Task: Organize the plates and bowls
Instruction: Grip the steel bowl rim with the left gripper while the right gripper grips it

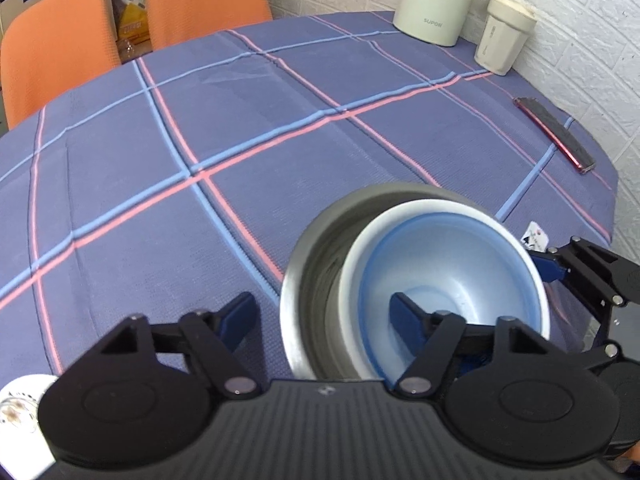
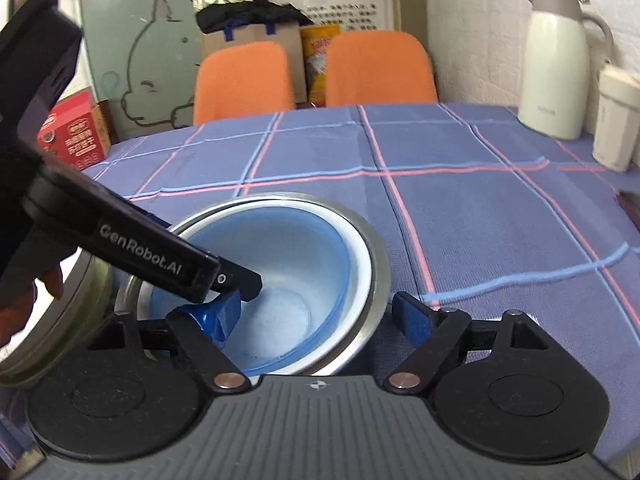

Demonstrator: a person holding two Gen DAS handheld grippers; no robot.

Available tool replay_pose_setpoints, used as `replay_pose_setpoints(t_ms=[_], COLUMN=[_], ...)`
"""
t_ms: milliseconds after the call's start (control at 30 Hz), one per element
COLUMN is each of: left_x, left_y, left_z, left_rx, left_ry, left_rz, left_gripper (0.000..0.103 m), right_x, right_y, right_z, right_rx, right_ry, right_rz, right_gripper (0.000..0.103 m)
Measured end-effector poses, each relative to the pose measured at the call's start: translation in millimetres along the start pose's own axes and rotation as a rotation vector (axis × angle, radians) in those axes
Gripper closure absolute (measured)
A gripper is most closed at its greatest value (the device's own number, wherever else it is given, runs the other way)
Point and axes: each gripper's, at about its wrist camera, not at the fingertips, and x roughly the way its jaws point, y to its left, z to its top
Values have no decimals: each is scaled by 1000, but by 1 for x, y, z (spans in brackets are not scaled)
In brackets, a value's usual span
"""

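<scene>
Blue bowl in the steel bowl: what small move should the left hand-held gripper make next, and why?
Probably lift the left hand-held gripper straight up and out. The blue bowl already sits nested inside the steel bowl, and the gripper is open, with one finger inside the blue bowl, gripping nothing.

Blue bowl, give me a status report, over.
Both grippers open, left gripper, right gripper. Blue bowl nested in steel bowl. Nothing blocking.

"SUPOR" printed low on the cream thermos jug (image 1: 436,0) far beyond the fingers; "GenRobot.AI" in white on the black body of the left gripper (image 2: 228,312) reaching into the blue bowl; wall-poster characters unreadable.
</scene>
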Motion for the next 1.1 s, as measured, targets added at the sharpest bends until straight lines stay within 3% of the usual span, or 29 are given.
replay_pose_setpoints(t_ms=[167,333,467,500,800,1100], left_x=[0,-3,-1,1,1,-8], left_y=[-3,-6,-5,-4,-10,-11], left_z=[0,0,4,6,3,7], left_rx=[-7,-48,-83,-105,-57,-124], left_ry=[-1,2,-1,11,-4,-12], left_rz=[3,-10,-10,-41,-48,-77], left_gripper=[38,57,56,62,58,59], right_x=[4,3,-2,-2,12,0], right_y=[-5,6,12,13,2,17], right_z=[1,4,9,9,4,15], right_rx=[24,11,7,14,48,38], right_ry=[13,17,16,8,26,12], right_rz=[23,-24,-2,-8,36,-21], right_gripper=[38,38,33,33,33,32])
